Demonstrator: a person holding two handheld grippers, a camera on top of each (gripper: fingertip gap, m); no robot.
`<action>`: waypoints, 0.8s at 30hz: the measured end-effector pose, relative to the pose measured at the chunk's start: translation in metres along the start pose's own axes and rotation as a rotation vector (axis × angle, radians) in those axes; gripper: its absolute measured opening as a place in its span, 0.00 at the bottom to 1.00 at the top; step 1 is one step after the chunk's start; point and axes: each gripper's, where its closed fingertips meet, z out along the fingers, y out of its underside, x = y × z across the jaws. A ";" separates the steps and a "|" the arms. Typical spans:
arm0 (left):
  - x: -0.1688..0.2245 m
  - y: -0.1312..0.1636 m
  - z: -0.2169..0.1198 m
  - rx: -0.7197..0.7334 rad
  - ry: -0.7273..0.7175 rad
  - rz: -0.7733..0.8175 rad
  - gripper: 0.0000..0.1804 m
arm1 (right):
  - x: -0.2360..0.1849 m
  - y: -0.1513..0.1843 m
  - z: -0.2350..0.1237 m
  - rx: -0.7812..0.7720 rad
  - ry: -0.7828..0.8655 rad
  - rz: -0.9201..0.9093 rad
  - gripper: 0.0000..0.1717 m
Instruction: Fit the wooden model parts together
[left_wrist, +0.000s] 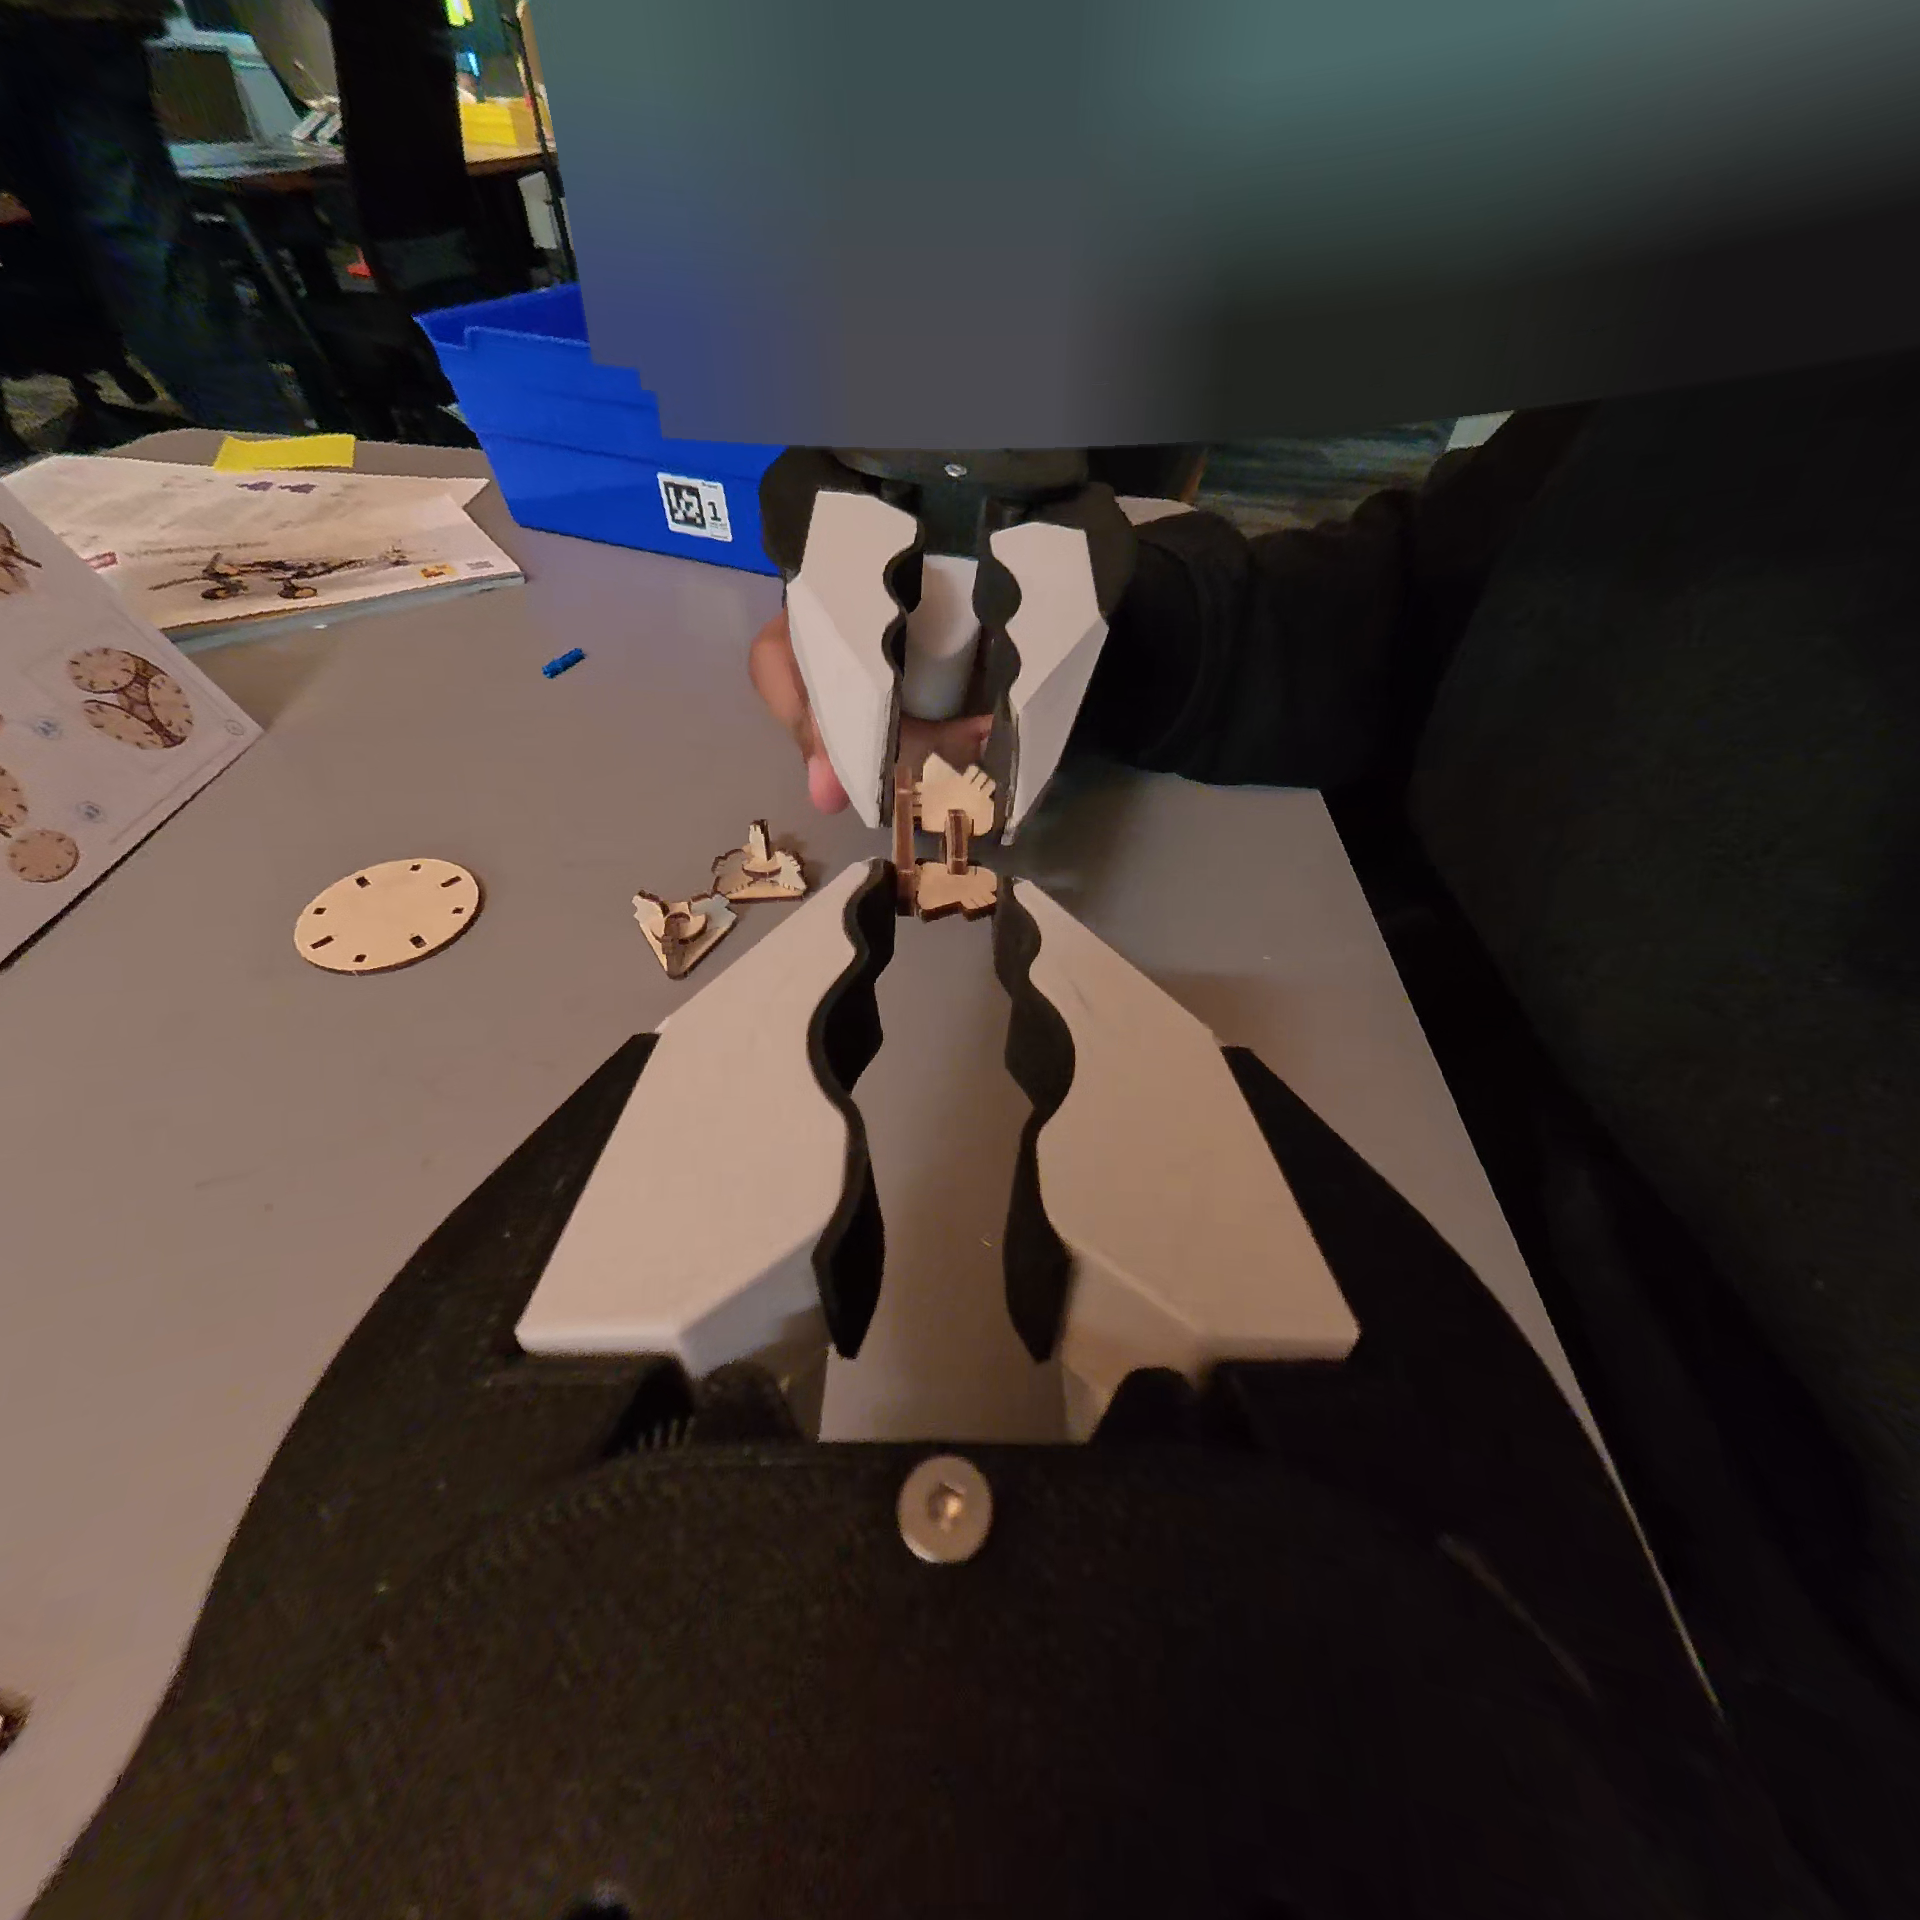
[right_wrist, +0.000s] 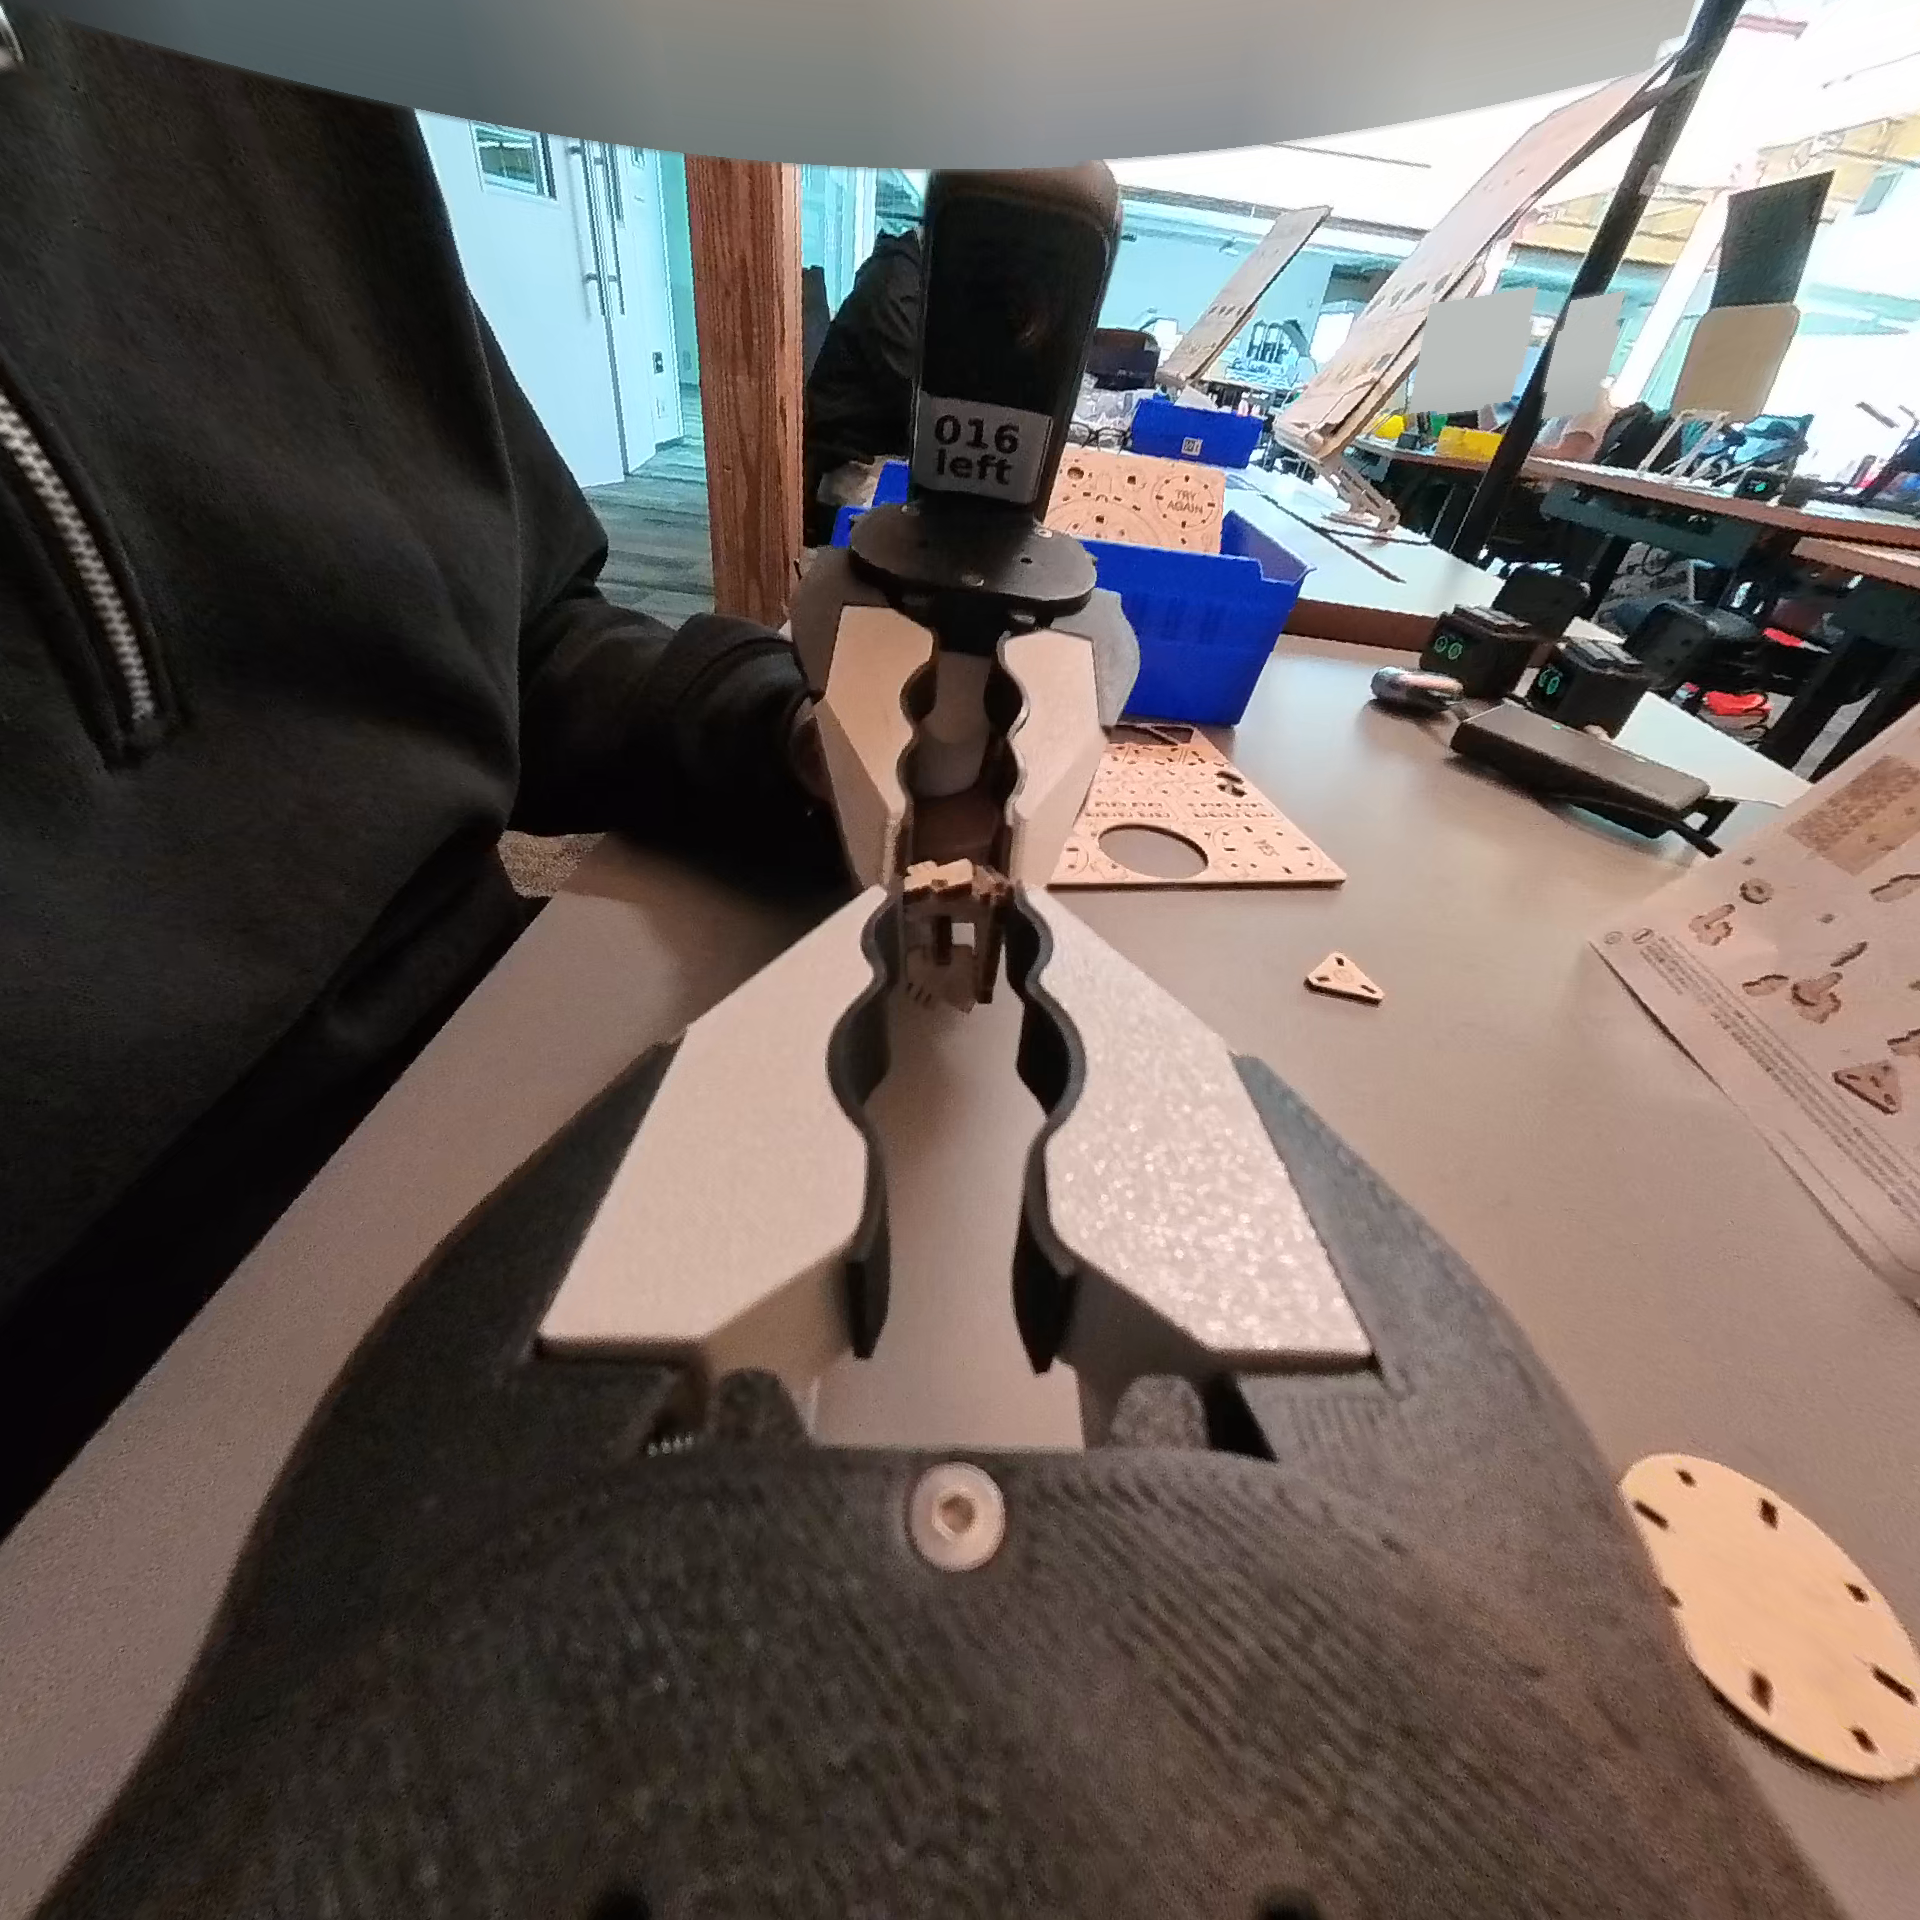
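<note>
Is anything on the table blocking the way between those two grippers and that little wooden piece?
Nothing visible does. The left gripper and right gripper meet tip to tip, both clamped on the small wooden assembly, above the table.

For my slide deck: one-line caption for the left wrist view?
Two grippers meet tip to tip on a small wooden assembly above a grey table.

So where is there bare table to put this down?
Free: the grey table between the blue peg and the wooden disc; also between the triangle piece and the cut-out sheet. Crowded: around both small assemblies by the gripper tips.
</note>
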 end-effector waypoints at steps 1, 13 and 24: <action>0.000 -0.001 0.000 0.002 -0.002 -0.008 0.10 | 0.000 -0.001 0.000 0.004 0.006 0.004 0.10; -0.005 -0.006 0.002 -0.010 -0.099 -0.007 0.10 | 0.005 -0.005 -0.003 0.002 0.039 0.023 0.10; -0.004 -0.009 0.000 0.020 -0.092 -0.048 0.10 | 0.005 -0.010 -0.001 0.001 0.073 -0.035 0.10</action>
